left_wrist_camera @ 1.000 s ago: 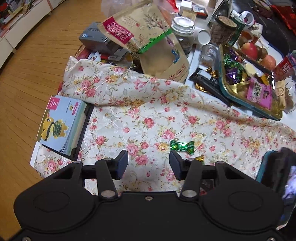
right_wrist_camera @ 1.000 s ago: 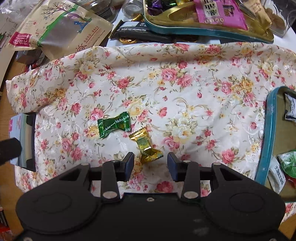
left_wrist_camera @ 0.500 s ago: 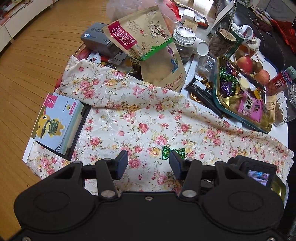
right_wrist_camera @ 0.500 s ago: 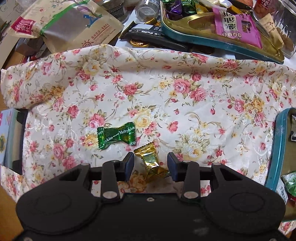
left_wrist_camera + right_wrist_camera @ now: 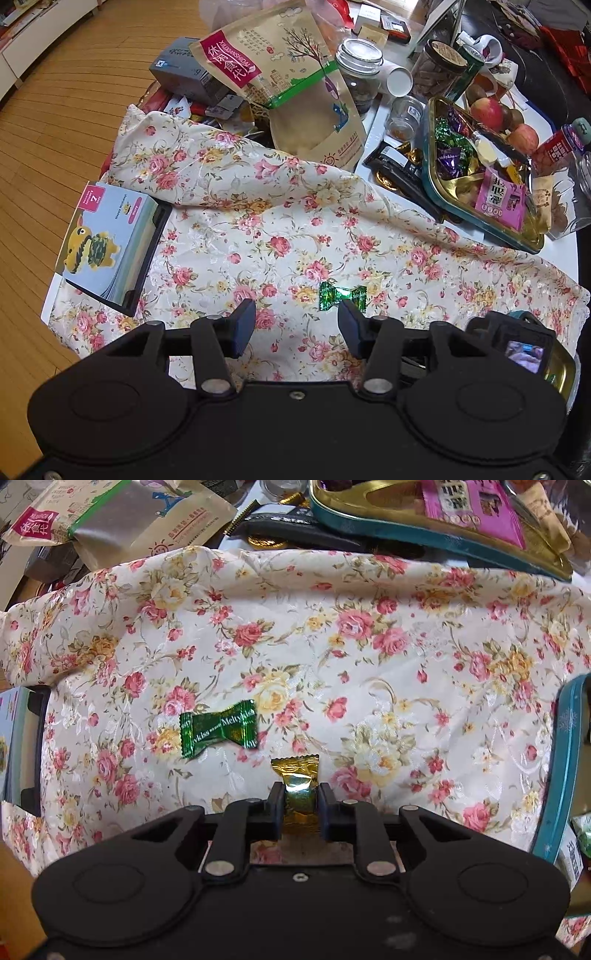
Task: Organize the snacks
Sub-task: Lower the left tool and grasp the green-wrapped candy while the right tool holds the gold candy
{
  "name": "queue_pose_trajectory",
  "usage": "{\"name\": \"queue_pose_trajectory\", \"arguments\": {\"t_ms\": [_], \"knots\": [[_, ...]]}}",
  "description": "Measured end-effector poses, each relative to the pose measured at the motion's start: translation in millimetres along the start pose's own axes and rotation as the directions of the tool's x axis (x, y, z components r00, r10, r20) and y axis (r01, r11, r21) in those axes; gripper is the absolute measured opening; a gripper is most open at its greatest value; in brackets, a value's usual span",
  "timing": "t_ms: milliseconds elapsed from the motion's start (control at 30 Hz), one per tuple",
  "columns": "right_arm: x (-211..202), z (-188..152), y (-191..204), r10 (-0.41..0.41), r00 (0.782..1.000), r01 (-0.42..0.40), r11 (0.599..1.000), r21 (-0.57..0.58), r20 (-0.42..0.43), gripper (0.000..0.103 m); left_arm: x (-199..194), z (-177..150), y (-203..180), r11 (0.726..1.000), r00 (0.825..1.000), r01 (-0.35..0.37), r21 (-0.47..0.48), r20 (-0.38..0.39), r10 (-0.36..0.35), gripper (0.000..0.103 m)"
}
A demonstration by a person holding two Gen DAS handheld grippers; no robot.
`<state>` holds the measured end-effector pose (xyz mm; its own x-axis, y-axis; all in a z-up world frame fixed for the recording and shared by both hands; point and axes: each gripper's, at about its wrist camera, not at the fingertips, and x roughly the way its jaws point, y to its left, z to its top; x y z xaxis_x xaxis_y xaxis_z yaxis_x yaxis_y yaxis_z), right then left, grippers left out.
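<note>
Your right hand-held gripper is pinching the gold-wrapped candy between its pads, its jaws having just been closing on it; the wrapper's crimped end is sticking out past the fingertips, just above the floral cloth. Just beside it, up and to the left, the green-wrapped candy is lying flat on the cloth, apart from the gold one. Your left hand-held gripper is hovering with its jaws standing partly apart and nothing between them; the green candy is lying just beyond its right fingertip. Farther out, past the cloth's rumpled far edge, the teal-rimmed tin is holding purple and green sweets and a pink packet. A second teal tin is sitting at your right.
</note>
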<state>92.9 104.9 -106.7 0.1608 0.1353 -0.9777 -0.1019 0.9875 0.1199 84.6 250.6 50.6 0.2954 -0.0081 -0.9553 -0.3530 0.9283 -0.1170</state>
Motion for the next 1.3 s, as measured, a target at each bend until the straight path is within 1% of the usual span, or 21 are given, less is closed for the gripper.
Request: {"name": "queue_pose_trajectory", "arguments": {"t_ms": [100, 233, 367, 433, 500, 600, 667, 767, 833, 867, 933, 1000, 1133, 1200, 1300], "knots": [[-5.6, -4.6, -9.3, -0.005, 0.999, 0.006, 0.999, 0.037, -0.042, 0.02, 6.2, -0.7, -4.4, 1.0, 1.0, -0.007, 0.03, -0.012, 0.007, 0.056], [-18.5, -14.7, -20.5, -0.022, 0.998, 0.025, 0.999, 0.044, -0.06, 0.02, 23.1, -0.5, -12.2, 0.997, 0.998, 0.0, 0.075, -0.058, 0.004, 0.056], [-30.5, -22.2, -33.5, 0.019, 0.997, -0.013, 0.996, 0.085, -0.072, 0.02, 47.3, -5.1, -23.7, 0.993, 0.995, -0.026, 0.118, -0.096, 0.038, 0.056], [-34.8, -24.2, -38.0, 0.029, 0.997, -0.022, 0.995, 0.094, -0.07, 0.02, 57.7, -7.9, -27.9, 0.993, 0.993, -0.007, 0.119, -0.113, 0.021, 0.056], [-39.6, -26.7, -43.1, 0.029, 0.997, -0.023, 0.995, 0.094, -0.066, 0.02, 66.0, -8.8, -32.7, 0.992, 0.991, 0.028, 0.12, -0.134, -0.012, 0.056], [-45.3, -29.8, -50.8, 0.032, 0.996, -0.024, 0.994, 0.105, -0.078, 0.02, 74.7, -8.1, -43.6, 0.985, 0.988, 0.047, 0.164, -0.155, -0.021, 0.056], [-50.6, -30.4, -56.0, 0.046, 0.995, -0.036, 0.993, 0.115, -0.086, 0.02, 78.6, -6.8, -51.7, 0.973, 0.989, 0.04, 0.226, -0.147, -0.007, 0.056], [-62.4, -29.7, -63.7, 0.06, 0.995, -0.05, 0.99, 0.13, -0.075, 0.02, 84.1, -5.2, -60.0, 0.943, 0.996, 0.019, 0.332, -0.091, 0.012, 0.056], [-70.3, -29.9, -67.3, 0.066, 0.996, -0.057, 0.989, 0.133, -0.064, 0.02, 91.7, -4.7, -63.4, 0.921, 0.998, -0.009, 0.389, -0.059, 0.035, 0.056], [-74.9, -29.7, -68.1, 0.073, 0.996, -0.064, 0.989, 0.133, -0.06, 0.02, 95.3, -5.8, -64.7, 0.916, 0.997, -0.021, 0.4, -0.054, 0.046, 0.056], [-81.2, -29.9, -69.0, 0.086, 0.995, -0.079, 0.989, 0.127, -0.055, 0.02, 103.5, -8.0, -68.2, 0.903, 0.996, -0.027, 0.429, -0.07, 0.063, 0.055], [-87.2, -29.6, -68.4, 0.094, 0.995, -0.087, 0.988, 0.125, -0.045, 0.02, 110.2, -12.4, -71.4, 0.884, 0.994, -0.036, 0.465, -0.076, 0.08, 0.056], [-94.4, -28.1, -70.1, 0.096, 0.995, -0.091, 0.986, 0.138, -0.03, 0.02, 122.8, -17.8, -76.2, 0.844, 0.988, -0.09, 0.529, -0.059, 0.142, 0.056], [-96.0, -27.0, -72.2, 0.098, 0.995, -0.093, 0.985, 0.149, -0.027, 0.02, 129.5, -18.2, -77.9, 0.835, 0.985, -0.109, 0.539, -0.056, 0.165, 0.056], [-98.7, -25.8, -75.6, 0.102, 0.995, -0.098, 0.982, 0.161, -0.021, 0.02, 136.9, -18.6, -84.4, 0.825, 0.983, -0.119, 0.552, -0.053, 0.178, 0.056]]}}
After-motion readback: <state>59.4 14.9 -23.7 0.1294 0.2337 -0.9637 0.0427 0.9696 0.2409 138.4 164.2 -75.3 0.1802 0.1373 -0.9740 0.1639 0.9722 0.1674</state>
